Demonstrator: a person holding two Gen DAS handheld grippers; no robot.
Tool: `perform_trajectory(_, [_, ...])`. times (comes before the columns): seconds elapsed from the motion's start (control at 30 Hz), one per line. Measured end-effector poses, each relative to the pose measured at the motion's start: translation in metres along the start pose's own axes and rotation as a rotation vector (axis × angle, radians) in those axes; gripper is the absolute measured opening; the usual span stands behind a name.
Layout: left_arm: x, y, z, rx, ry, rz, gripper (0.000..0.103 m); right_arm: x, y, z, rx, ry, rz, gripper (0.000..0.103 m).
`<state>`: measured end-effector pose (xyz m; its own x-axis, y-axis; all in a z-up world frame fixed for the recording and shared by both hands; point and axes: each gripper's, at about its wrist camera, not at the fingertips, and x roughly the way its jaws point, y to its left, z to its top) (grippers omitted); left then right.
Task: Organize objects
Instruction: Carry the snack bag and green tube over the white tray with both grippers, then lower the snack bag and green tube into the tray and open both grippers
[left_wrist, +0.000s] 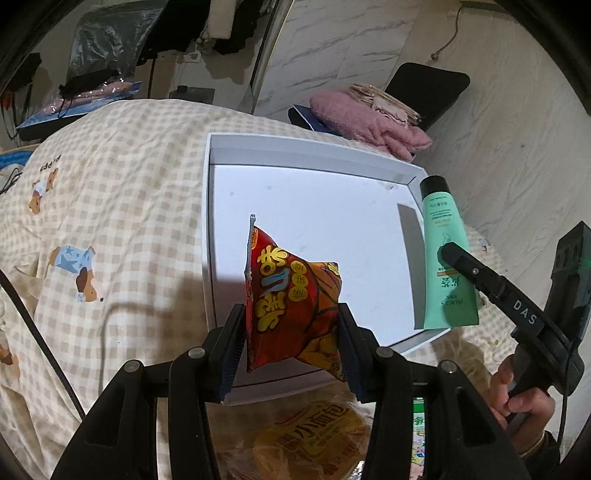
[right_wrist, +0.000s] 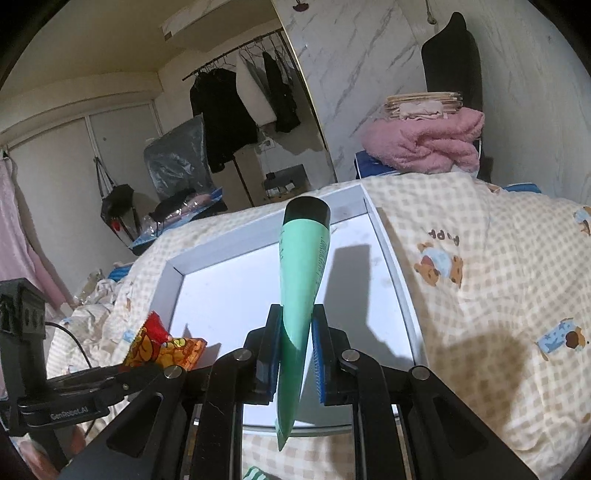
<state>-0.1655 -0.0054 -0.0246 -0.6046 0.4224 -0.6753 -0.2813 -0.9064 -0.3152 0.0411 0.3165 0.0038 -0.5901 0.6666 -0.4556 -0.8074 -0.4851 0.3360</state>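
Dim, hard shadows, fisheye-warped edges.

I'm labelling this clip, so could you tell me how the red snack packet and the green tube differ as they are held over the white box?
The red snack packet is a puffy, crinkled foil bag with yellow lettering; the green tube is smooth, slim and plain, with a black cap.
The packet sits in the left gripper with wide-set jaws; the tube's flat end is pinched in the right gripper, whose jaws are nearly together.
Both hang above the white box, not yet set down.
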Motion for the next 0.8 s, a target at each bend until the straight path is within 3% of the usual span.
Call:
perform_trajectory(0.27, [0.006,-0.003,0.002,0.016,0.015,0.019,0.053,0.011,0.009,-0.005,-0.062,0.051,-0.091,0.016])
perform_trajectory(0.33, [0.007,-0.004,0.002,0.013,0.024,0.007,0.058,0.012,0.009,-0.007,-0.07,0.065,-0.111,0.016])
perform_trajectory(0.4, [0.005,-0.006,0.002,0.017,0.018,-0.019,0.076,0.011,0.009,-0.007,-0.071,0.067,-0.116,0.016])
perform_trajectory(0.5, [-0.002,-0.006,0.003,0.023,-0.014,-0.043,0.079,0.012,0.014,-0.008,-0.112,0.081,-0.178,0.027])
perform_trajectory(0.53, [-0.005,-0.005,0.003,0.017,-0.025,-0.063,0.079,0.012,0.016,-0.01,-0.126,0.083,-0.192,0.04])
perform_trajectory(0.57, [-0.009,-0.003,0.003,0.008,-0.038,-0.08,0.079,0.012,0.018,-0.01,-0.134,0.079,-0.189,0.06])
perform_trajectory(0.6, [-0.012,0.0,0.004,-0.004,-0.05,-0.095,0.08,0.009,0.019,-0.01,-0.138,0.065,-0.181,0.064])
perform_trajectory(0.8, [-0.034,0.022,0.009,-0.114,-0.115,-0.162,0.08,-0.006,0.028,-0.007,-0.182,-0.006,-0.202,0.064])
